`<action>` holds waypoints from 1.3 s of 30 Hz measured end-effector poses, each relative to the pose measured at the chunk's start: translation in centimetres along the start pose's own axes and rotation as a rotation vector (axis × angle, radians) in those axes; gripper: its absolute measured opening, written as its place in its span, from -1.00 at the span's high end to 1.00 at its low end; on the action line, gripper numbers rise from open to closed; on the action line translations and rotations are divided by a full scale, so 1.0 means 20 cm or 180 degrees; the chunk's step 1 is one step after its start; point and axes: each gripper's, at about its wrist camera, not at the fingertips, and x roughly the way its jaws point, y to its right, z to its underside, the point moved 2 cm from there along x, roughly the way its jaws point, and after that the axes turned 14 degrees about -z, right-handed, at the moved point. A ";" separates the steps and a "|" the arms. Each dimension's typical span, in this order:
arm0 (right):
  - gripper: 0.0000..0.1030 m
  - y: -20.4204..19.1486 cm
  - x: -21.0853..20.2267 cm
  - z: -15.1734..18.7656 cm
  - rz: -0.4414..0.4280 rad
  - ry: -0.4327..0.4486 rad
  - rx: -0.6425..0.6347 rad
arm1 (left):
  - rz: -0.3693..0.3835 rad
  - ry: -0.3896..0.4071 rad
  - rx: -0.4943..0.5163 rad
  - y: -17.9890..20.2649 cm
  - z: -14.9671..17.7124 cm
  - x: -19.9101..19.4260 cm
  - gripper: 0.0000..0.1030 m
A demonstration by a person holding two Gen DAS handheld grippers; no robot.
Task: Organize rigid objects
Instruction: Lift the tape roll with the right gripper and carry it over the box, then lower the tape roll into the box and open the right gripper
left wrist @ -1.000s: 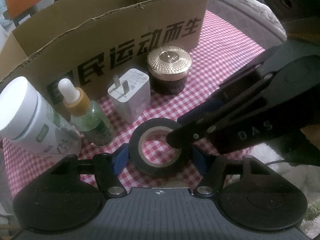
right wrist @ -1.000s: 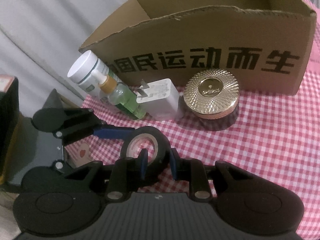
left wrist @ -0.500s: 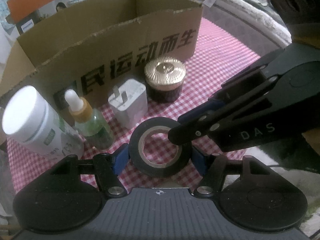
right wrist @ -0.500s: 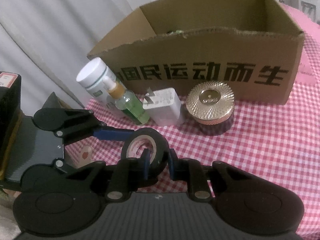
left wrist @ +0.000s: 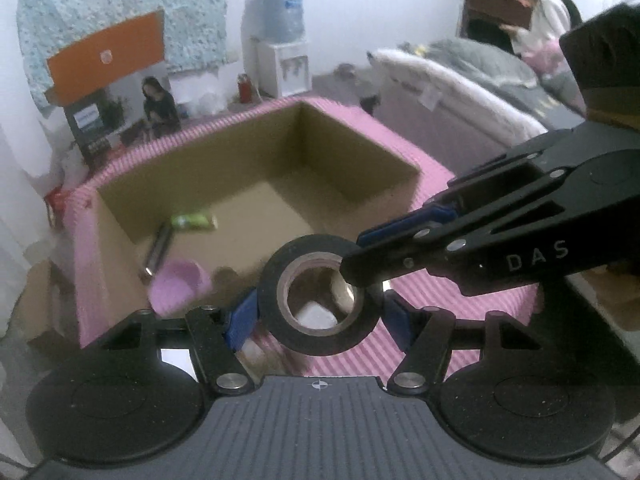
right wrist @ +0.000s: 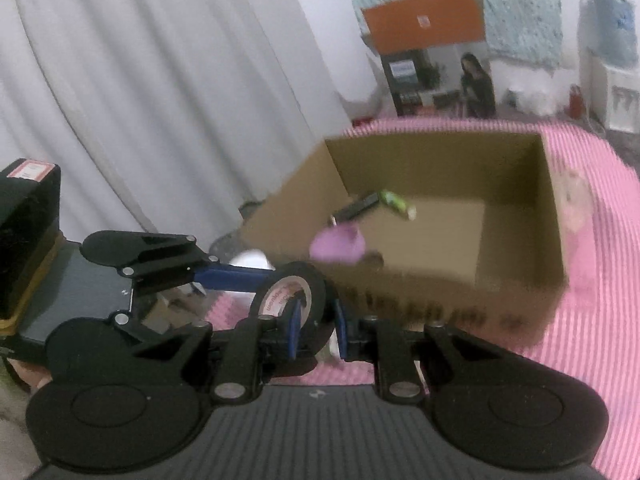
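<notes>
Here, a roll of black tape is held in the air by two hand-held grippers at once, just in front of an open cardboard box that sits on a pink checked tablecloth.

The left gripper has its blue pads on either side of the roll's outer rim, clamped across its full width. The right gripper comes in from the side and pinches the roll's wall, one finger through the hole and one outside; its jaws have just been closing that last bit tighter on the tape.

Inside the box, near its left wall, lie a small green item, a dark slim stick-like object and something pink and rounded (motion blur makes all three hard to identify). So part of the sorting looks done.

What is left, as a judgement: carry the tape over the near wall of the box and release it inside. A white item shows through the roll's hole, on the cloth outside the box, so at least that one probably remains too. Whether other items wait below cannot be told from these views.
</notes>
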 end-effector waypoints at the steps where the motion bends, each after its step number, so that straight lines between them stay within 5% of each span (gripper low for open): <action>1: 0.61 0.01 0.01 -0.04 -0.0024 0.0008 -0.0012 | -0.0011 0.0010 -0.0014 -0.02 -0.04 0.01 -0.29; 5: 0.61 0.07 0.08 -0.23 -0.0115 -0.0013 0.0029 | -0.0032 -0.0066 -0.0045 -0.11 -0.17 0.09 -0.29; 13: 0.61 0.40 0.40 -0.48 -0.0297 -0.0361 0.0526 | 0.0104 -0.0698 -0.0202 -0.31 -0.33 0.49 -0.29; 22: 0.61 0.72 0.72 -0.53 -0.0271 -0.0826 0.0979 | 0.0207 -0.1349 -0.0357 -0.43 -0.35 0.91 -0.29; 39: 0.58 0.88 0.95 -0.53 -0.0078 -0.1126 0.1111 | 0.0026 -0.1509 -0.0356 -0.46 -0.33 1.11 -0.38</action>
